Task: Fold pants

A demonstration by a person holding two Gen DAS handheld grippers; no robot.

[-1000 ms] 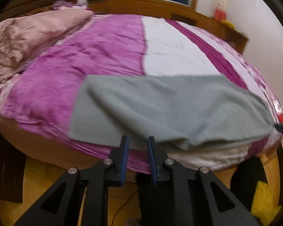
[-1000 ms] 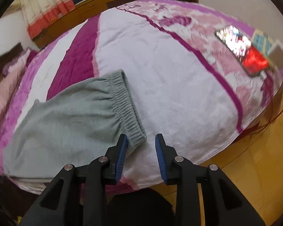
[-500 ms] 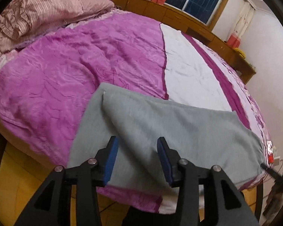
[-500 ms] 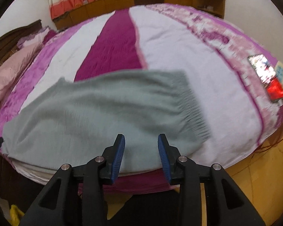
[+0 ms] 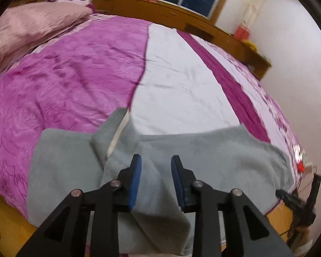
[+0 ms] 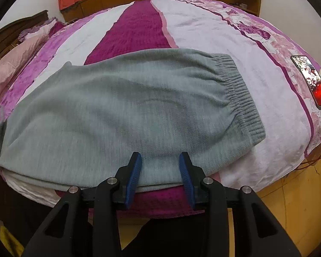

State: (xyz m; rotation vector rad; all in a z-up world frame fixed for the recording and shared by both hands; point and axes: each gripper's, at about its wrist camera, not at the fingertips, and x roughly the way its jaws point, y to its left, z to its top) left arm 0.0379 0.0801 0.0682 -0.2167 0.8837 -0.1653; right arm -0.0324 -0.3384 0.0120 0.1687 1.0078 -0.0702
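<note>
Grey sweatpants: flat on bed. Left gripper: jaws closing, fabric between. Right gripper: part-open above sweatpants' near edge, empty.

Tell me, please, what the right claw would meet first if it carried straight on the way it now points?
Most likely the grey pants: the right claw points down at their near edge on the bed, its open jaws showing only fabric between them. How close it is, the picture does not settle.

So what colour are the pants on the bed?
Plain grey pants, ribbed elastic waistband; clearest in the right wrist view.
</note>
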